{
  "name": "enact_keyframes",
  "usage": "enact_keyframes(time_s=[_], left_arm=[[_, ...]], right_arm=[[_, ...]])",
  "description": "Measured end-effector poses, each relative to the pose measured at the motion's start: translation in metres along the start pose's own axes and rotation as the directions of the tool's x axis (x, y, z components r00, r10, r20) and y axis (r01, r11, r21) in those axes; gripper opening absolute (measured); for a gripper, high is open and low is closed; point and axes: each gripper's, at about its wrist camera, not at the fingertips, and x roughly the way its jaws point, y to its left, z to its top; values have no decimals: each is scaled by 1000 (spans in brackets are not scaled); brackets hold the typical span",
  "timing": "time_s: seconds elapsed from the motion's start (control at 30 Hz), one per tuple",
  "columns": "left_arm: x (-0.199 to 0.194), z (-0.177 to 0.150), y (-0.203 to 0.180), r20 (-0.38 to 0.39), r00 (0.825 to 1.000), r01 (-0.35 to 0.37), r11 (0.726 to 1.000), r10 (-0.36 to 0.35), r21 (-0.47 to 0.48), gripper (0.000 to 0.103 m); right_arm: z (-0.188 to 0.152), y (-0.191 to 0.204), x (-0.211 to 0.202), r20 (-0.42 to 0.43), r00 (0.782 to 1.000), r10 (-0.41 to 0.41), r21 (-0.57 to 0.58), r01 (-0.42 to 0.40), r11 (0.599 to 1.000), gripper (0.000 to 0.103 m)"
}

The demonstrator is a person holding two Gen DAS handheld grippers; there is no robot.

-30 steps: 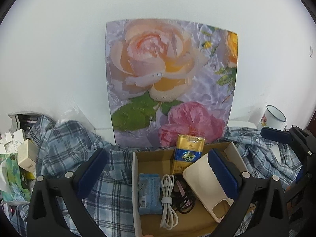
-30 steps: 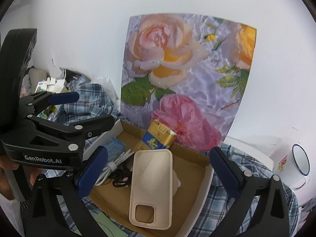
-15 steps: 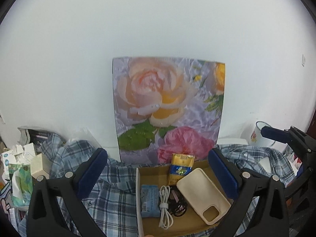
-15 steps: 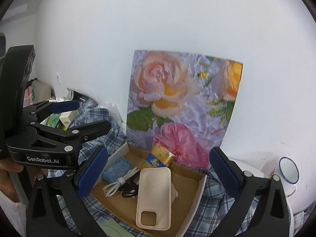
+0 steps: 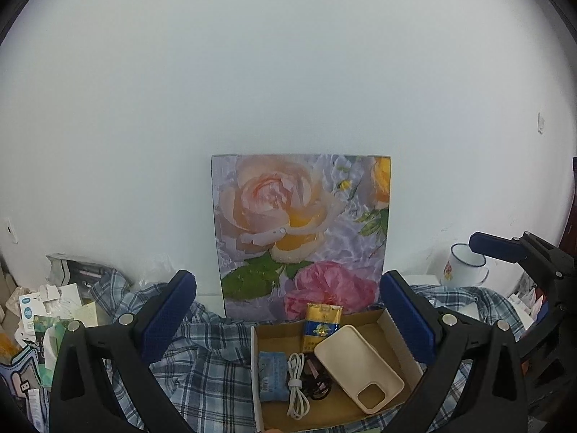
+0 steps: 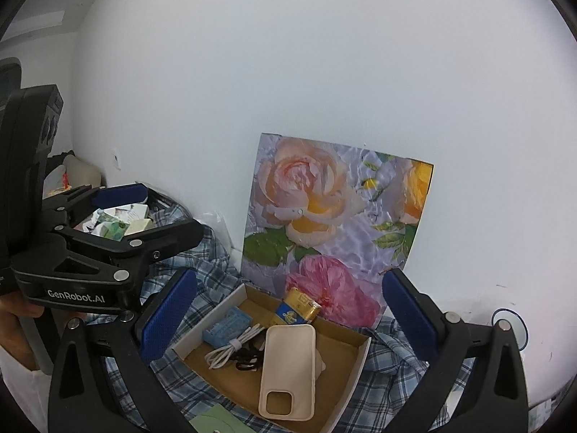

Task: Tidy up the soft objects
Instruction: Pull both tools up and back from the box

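Observation:
A shallow cardboard box (image 5: 395, 328) (image 6: 360, 355) lies on a blue plaid shirt (image 5: 209, 371) (image 6: 389, 371). In it are a cream phone case (image 5: 359, 364) (image 6: 288, 370), a white cable (image 5: 296, 382) (image 6: 234, 346), a black cable (image 5: 317, 386), a blue tissue pack (image 5: 273, 375) (image 6: 225, 328) and a yellow pack (image 5: 321, 324) (image 6: 297, 310). My left gripper (image 5: 288, 321) is open and empty, above and back from the box. My right gripper (image 6: 288, 310) is open and empty, to the box's right. The left gripper also shows in the right wrist view (image 6: 119, 216).
A rose-print board (image 5: 303, 231) (image 6: 335, 231) leans on the white wall behind the box. An enamel mug (image 5: 465, 265) stands at the right. Loose packets and papers (image 5: 43, 317) pile at the left. A green item (image 6: 216, 420) lies before the box.
Both grippers have pulled back and up from the box, which now looks smaller and lower in both views. Both stay open and empty. The box contents have not moved.

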Motion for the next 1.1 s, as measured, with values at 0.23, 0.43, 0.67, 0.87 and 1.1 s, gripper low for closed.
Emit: enact_keyframes(time_s=[0.23,0.43,0.67,0.87,1.1], left_arm=[[-25,10,0,42,999,-9,1000,9,-1,103],[-51,22,-2,65,998,-24,999,22,22,103],[-88,28,-8,93,995,-29,999,25,43,103],[-114,24,-17,101,995,-24,999,19,44,103],[-132,10,-29,90,996,-15,999,11,50,103]], right_arm=[[11,9,-21,40,999,-11,-10,11,1000,102],[23,22,-43,61,998,-17,-42,20,999,103],[30,34,-75,85,996,-2,-60,8,998,103],[25,44,-100,100,995,-4,-66,11,998,103],[9,53,-119,100,995,-4,-71,11,997,103]])
